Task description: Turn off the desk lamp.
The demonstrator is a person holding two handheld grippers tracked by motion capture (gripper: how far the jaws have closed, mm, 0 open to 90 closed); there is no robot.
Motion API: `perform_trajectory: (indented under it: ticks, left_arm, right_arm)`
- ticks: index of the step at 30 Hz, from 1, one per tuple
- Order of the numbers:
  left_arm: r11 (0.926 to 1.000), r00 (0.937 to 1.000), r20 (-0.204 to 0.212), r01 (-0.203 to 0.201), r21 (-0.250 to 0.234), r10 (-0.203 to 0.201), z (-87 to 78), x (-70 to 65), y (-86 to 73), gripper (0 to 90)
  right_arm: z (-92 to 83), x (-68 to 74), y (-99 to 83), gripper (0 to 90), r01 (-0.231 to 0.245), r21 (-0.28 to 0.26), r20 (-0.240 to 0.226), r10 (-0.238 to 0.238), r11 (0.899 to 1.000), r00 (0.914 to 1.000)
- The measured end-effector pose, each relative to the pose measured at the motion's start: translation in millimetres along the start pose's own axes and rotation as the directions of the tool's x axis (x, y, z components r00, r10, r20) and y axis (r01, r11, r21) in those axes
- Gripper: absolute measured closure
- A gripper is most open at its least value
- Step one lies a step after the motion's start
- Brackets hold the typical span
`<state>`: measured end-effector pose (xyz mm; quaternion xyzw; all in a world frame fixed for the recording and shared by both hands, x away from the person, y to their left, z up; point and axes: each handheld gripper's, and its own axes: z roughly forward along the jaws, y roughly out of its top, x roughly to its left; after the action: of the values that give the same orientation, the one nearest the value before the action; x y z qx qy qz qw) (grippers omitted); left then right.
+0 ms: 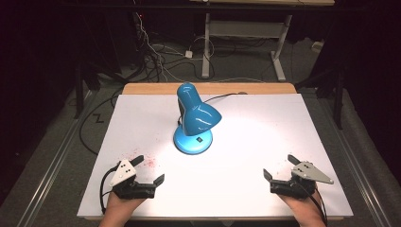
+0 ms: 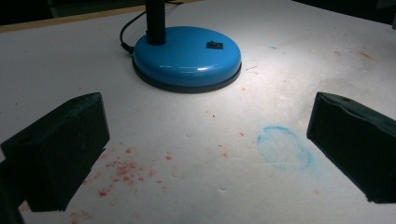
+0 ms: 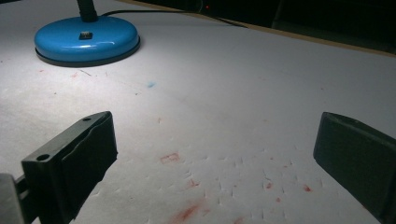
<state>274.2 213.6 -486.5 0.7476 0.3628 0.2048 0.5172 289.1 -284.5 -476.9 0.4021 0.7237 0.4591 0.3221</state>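
A blue desk lamp stands lit on the white table top, a little behind the middle. Its round blue base carries a small black switch, and the same base appears far left in the right gripper view. My left gripper rests at the front left, jaws wide apart with nothing between them. At the front right my right gripper is open too, empty, above bare table.
The lamp's black cable runs off the back edge. Red speckled stains and a faint blue ring mark the surface near the left gripper. Cables and a desk frame lie on the floor beyond the table.
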Motion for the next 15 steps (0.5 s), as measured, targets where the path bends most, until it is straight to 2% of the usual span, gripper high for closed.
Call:
perform_trajectory:
  ticks: [5,15]
  left_arm:
    - [0.9999,1.0000,0.005,-0.003,0.011,0.003,2.6,1.8,-0.6,0.0]
    - [0.9995,0.9999,0.008,-0.007,0.030,0.007,2.9,1.2,-0.9,0.0]
  right_arm:
    - [1.5,-3.3,-0.4,0.3,-0.011,0.013,0.004,0.011,1.000,0.9999]
    - [-0.2,-3.0,-0.4,0.3,-0.020,0.001,0.002,0.020,1.000,0.9998]
